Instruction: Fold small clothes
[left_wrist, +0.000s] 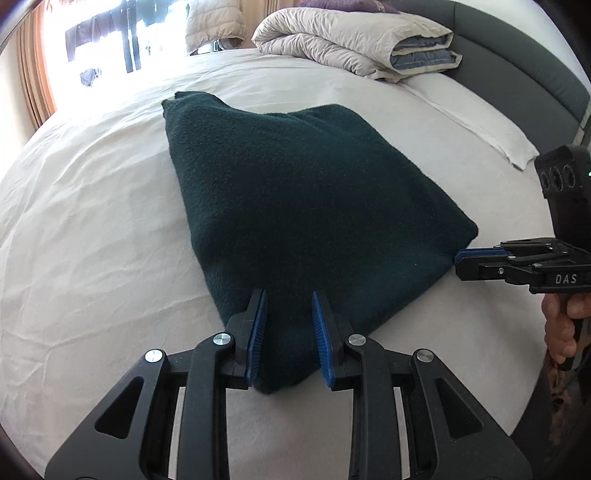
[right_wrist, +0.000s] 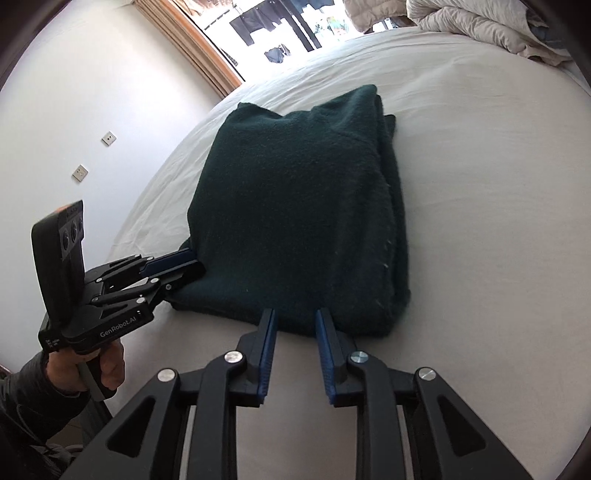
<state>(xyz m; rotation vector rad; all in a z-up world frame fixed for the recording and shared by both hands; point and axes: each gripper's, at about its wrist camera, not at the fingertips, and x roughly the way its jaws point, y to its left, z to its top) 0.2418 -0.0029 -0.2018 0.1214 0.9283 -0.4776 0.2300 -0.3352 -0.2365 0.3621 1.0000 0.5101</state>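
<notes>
A dark green fleece garment (left_wrist: 295, 192) lies folded into a thick rectangle on the white bed sheet (left_wrist: 92, 229); it also shows in the right wrist view (right_wrist: 295, 206). My left gripper (left_wrist: 289, 306) is open, its blue pads on either side of the garment's near corner. From the right wrist view the left gripper (right_wrist: 192, 258) sits at the garment's left corner. My right gripper (right_wrist: 294, 317) is open, its tips just at the garment's near edge with nothing between them. In the left wrist view the right gripper (left_wrist: 458, 260) sits at the garment's right corner.
A folded beige and blue duvet (left_wrist: 354, 40) lies at the head of the bed beside a white pillow (left_wrist: 476, 118) and a grey headboard (left_wrist: 524, 70). A bright window (right_wrist: 280, 26) with clothes hanging outside is beyond the bed. A white wall with sockets (right_wrist: 80, 172) stands at left.
</notes>
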